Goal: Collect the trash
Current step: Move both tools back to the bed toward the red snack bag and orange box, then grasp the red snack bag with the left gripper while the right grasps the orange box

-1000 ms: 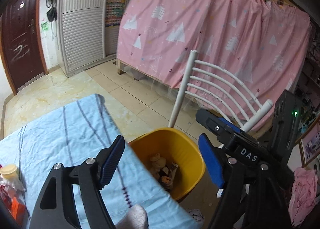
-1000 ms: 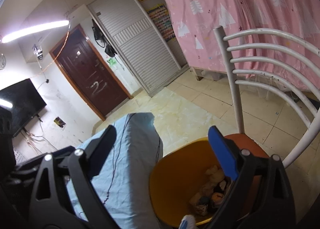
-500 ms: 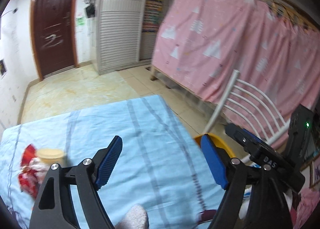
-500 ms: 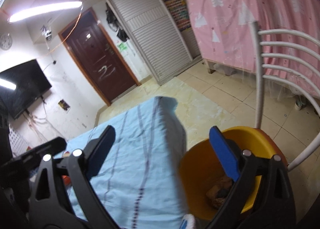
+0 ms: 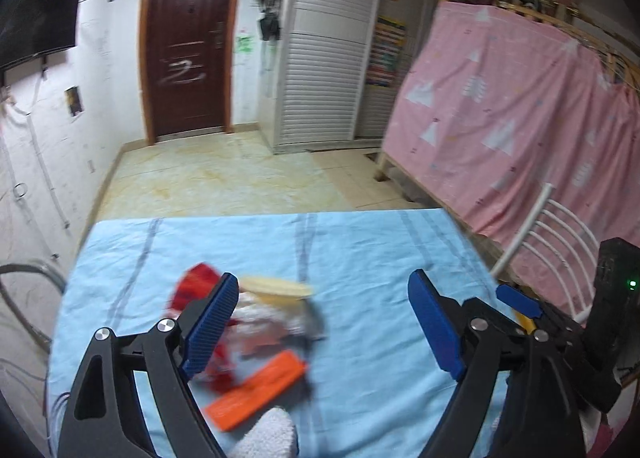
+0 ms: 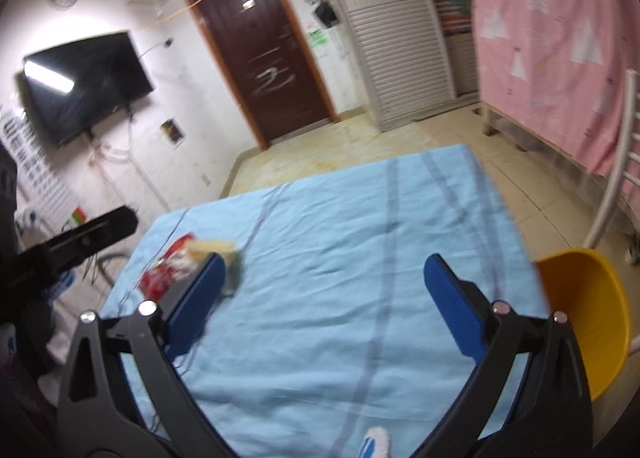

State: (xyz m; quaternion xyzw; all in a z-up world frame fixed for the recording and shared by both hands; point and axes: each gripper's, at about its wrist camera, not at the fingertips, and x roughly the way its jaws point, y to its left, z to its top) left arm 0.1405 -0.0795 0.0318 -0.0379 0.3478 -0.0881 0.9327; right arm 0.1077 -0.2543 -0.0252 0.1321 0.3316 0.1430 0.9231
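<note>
A blurred heap of trash lies on the light blue tablecloth (image 5: 360, 258): a red and white wrapper (image 5: 196, 282), a cream-lidded cup (image 5: 276, 288) and an orange packet (image 5: 260, 390). My left gripper (image 5: 324, 326) hovers over the cloth just right of the heap, its jaws opening with nothing between them. In the right wrist view the same heap (image 6: 180, 266) sits at the cloth's left, partly behind my left blue finger. My right gripper (image 6: 328, 302) hangs above the bare cloth, jaws opening and empty. The yellow bin (image 6: 588, 318) stands past the table's right edge.
A white slatted chair (image 5: 552, 234) stands beside the table's right side, with a pink curtain (image 5: 520, 130) behind it. Tiled floor, a dark red door (image 5: 188, 38) and a white louvred wardrobe (image 5: 328, 54) lie beyond. A black TV (image 6: 84, 82) hangs on the left wall.
Both views have swung left, away from the yellow bin and chair, onto the tablecloth and the trash heap. Both grippers' jaws stand a little wider than before.
</note>
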